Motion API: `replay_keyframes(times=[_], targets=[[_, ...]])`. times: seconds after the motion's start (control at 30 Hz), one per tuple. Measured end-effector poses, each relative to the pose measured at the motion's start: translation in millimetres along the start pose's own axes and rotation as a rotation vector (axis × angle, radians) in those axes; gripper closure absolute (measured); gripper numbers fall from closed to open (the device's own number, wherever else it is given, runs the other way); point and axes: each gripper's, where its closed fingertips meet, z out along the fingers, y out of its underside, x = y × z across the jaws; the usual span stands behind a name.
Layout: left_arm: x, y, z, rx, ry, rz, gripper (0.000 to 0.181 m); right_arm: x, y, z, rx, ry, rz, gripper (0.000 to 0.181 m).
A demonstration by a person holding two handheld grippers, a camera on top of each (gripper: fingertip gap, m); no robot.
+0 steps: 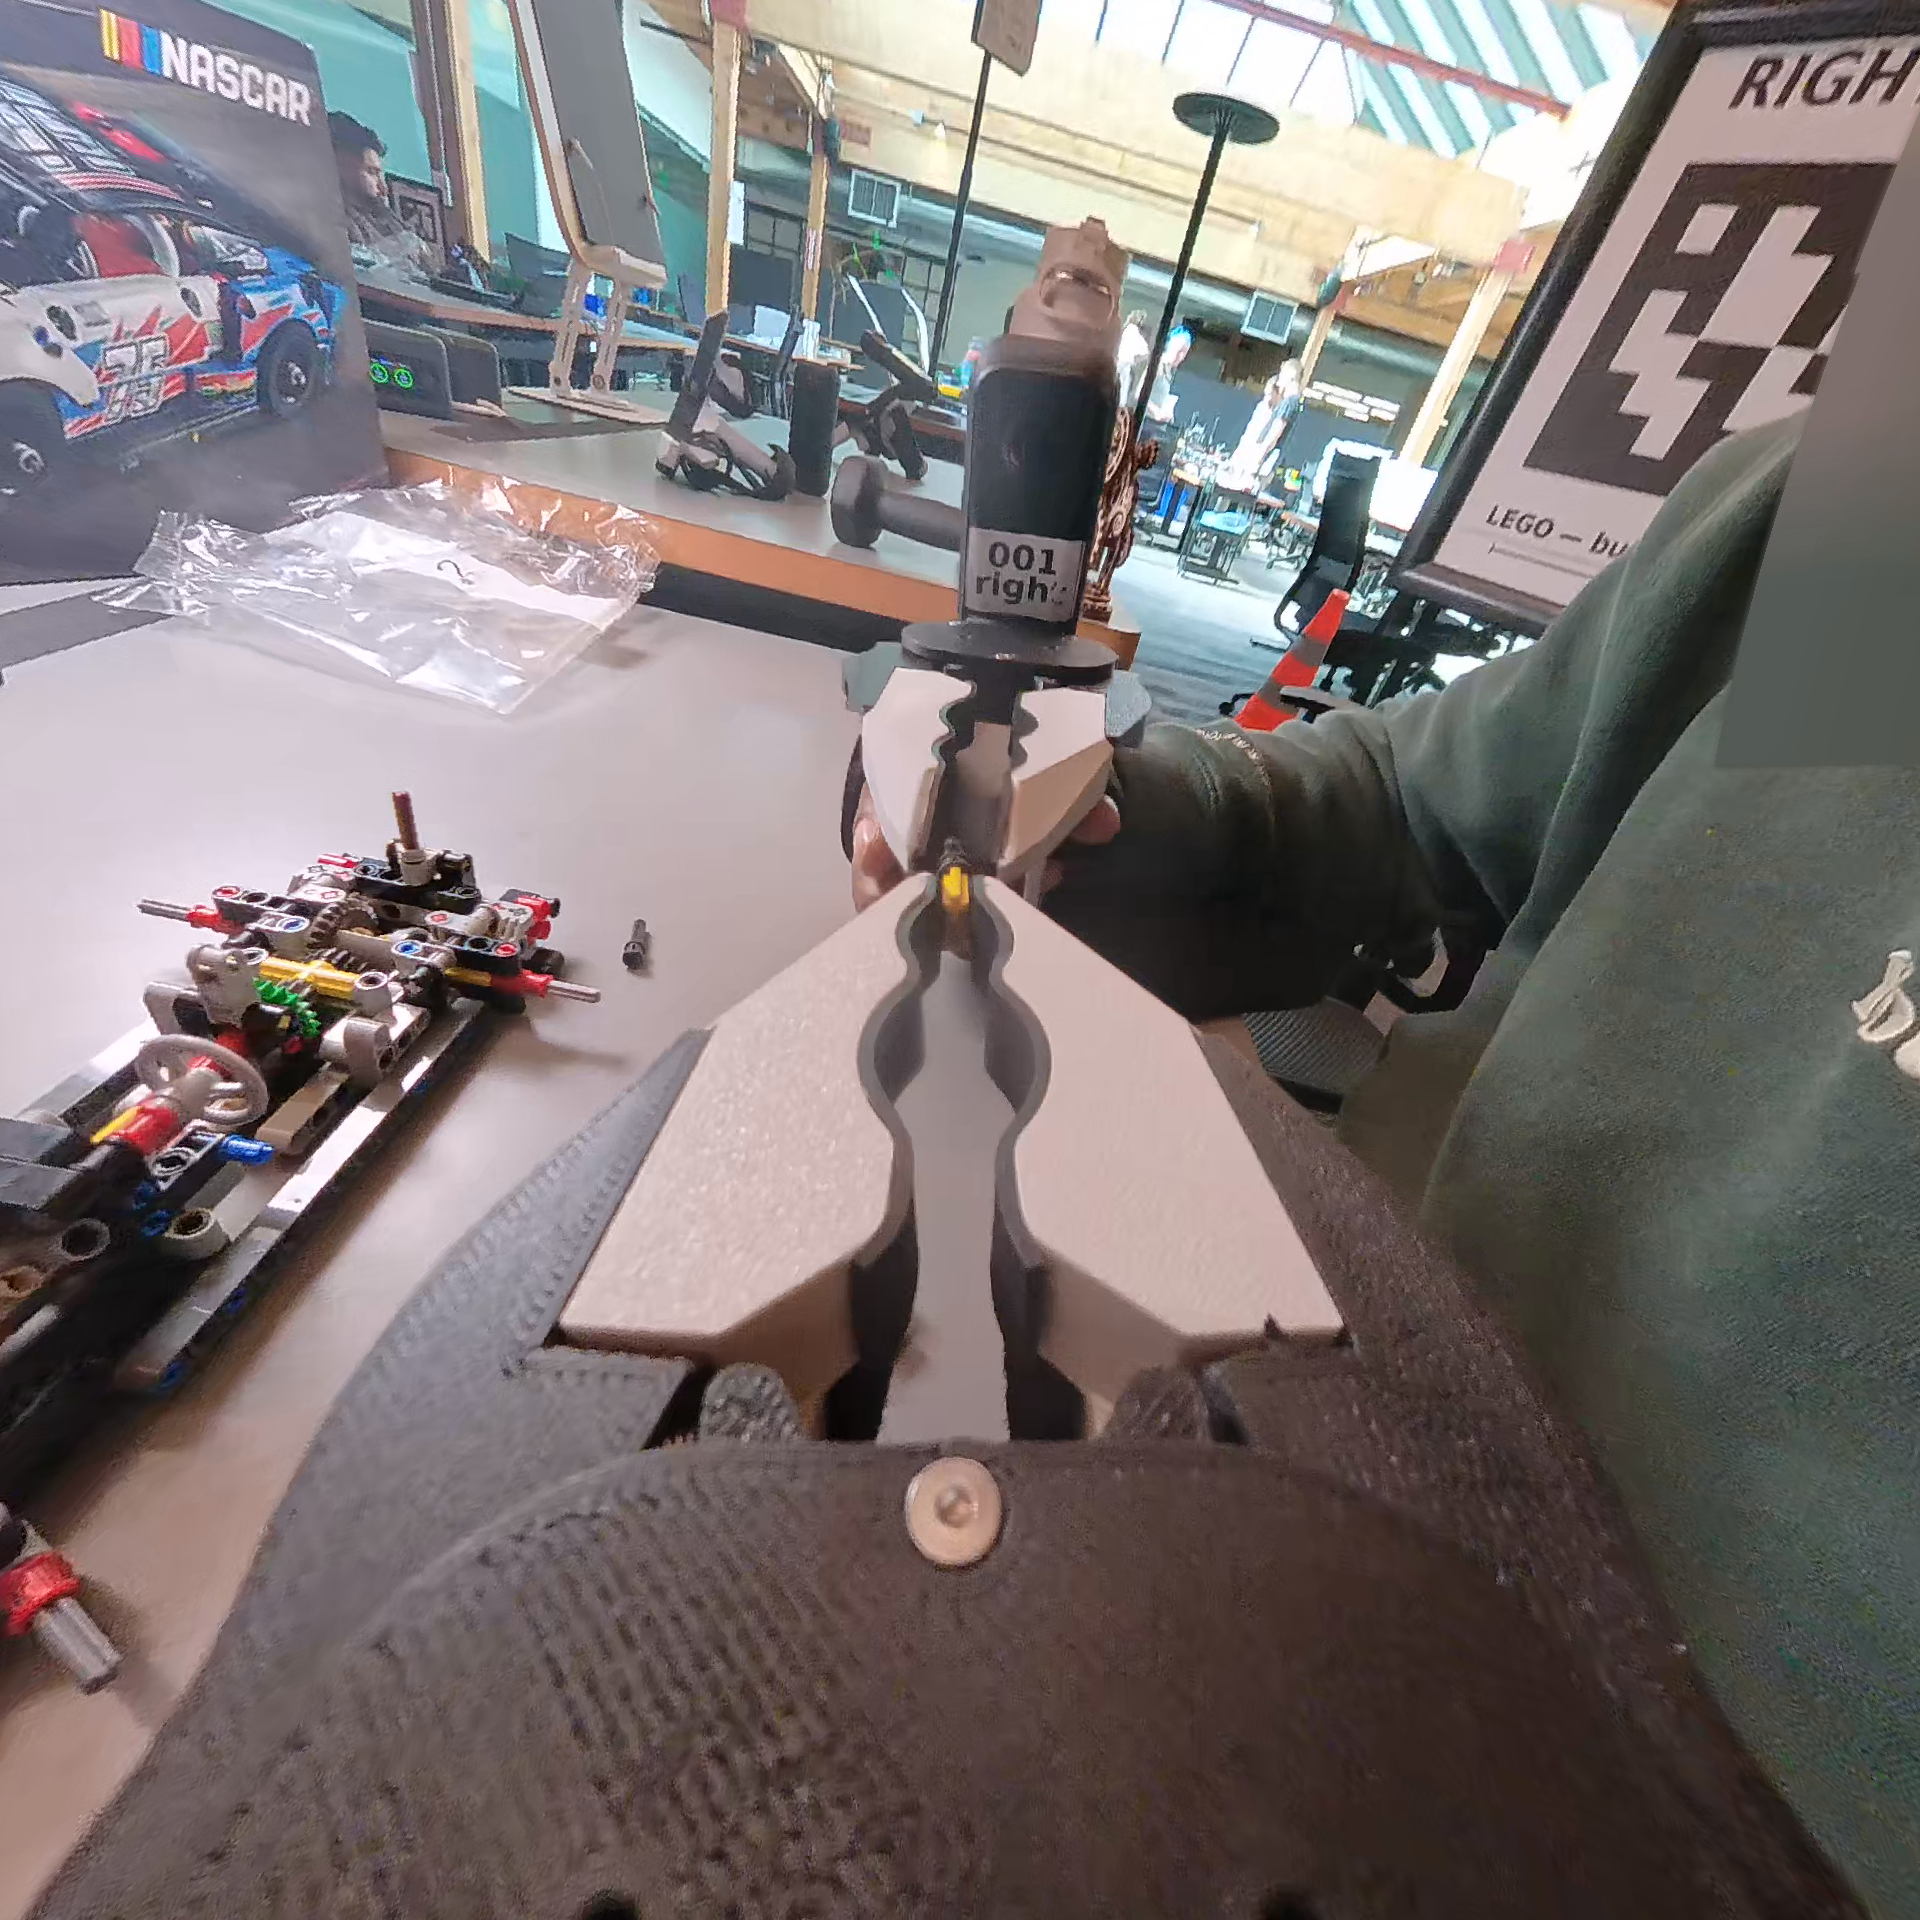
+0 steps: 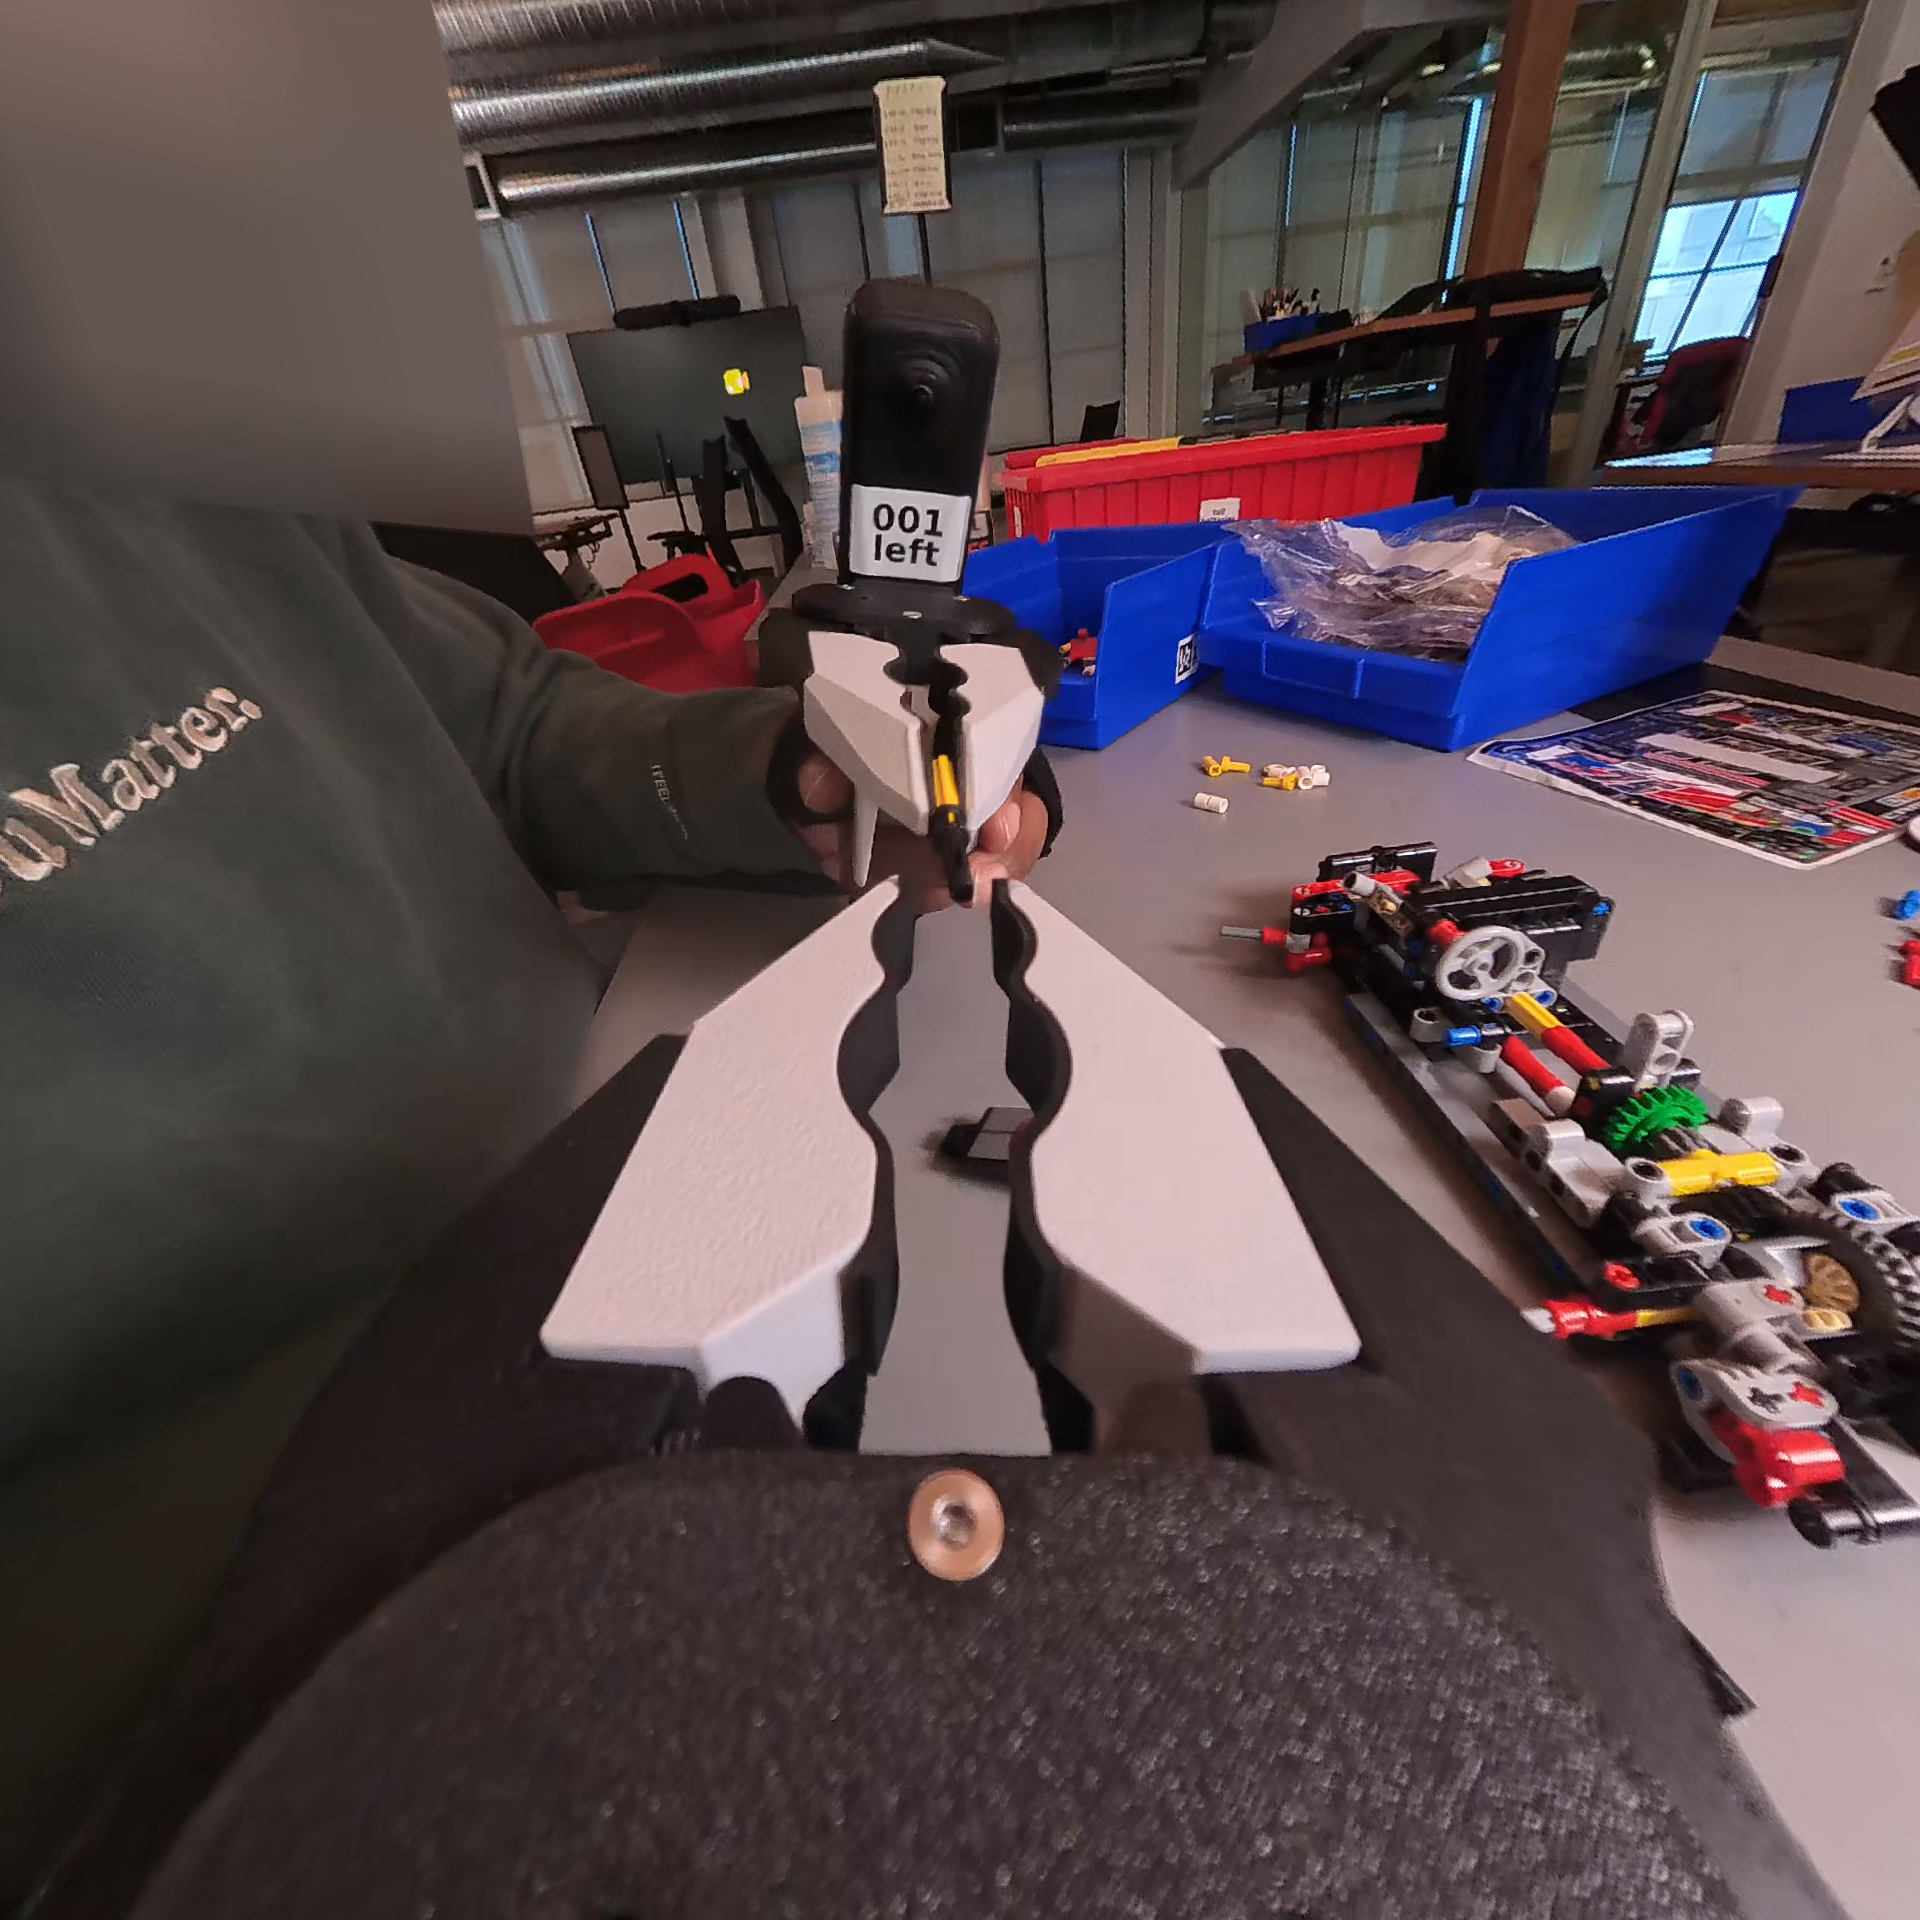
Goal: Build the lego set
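Note:
My left gripper (image 1: 956,896) is shut on a thin black axle with a yellow sleeve (image 1: 954,891) and holds it in the air. In the right wrist view the left gripper (image 2: 940,790) points the axle (image 2: 945,784) at my right gripper (image 2: 948,888). The right gripper's jaws stand slightly apart around the axle's black end. In the left wrist view the right gripper (image 1: 961,821) faces me tip to tip. The partly built lego chassis (image 1: 312,997) lies on the grey table (image 1: 665,810), to the side of both grippers; it also shows in the right wrist view (image 2: 1621,1122).
A small black pin (image 1: 636,942) lies near the chassis. A small dark piece (image 2: 982,1138) lies under my right gripper. Loose small parts (image 2: 1262,777), blue bins (image 2: 1455,644), a printed sheet (image 2: 1725,774), an empty plastic bag (image 1: 395,582) and the set's box (image 1: 156,260) ring the table. Left and right tips are no more than a few centimetres apart.

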Motion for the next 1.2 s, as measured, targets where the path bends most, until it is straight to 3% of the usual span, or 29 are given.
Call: replay_keyframes(times=[0.47,1.2], targets=[[2,7,6,-0.001,0.034,-0.064,0.179,-2,4,4,-0.032,0.012,-0.032,0.18],[0,30,3,-0.175,0.02,0.027,0.179,-3,25,5,-0.167,0.026,-0.121,0.181]])
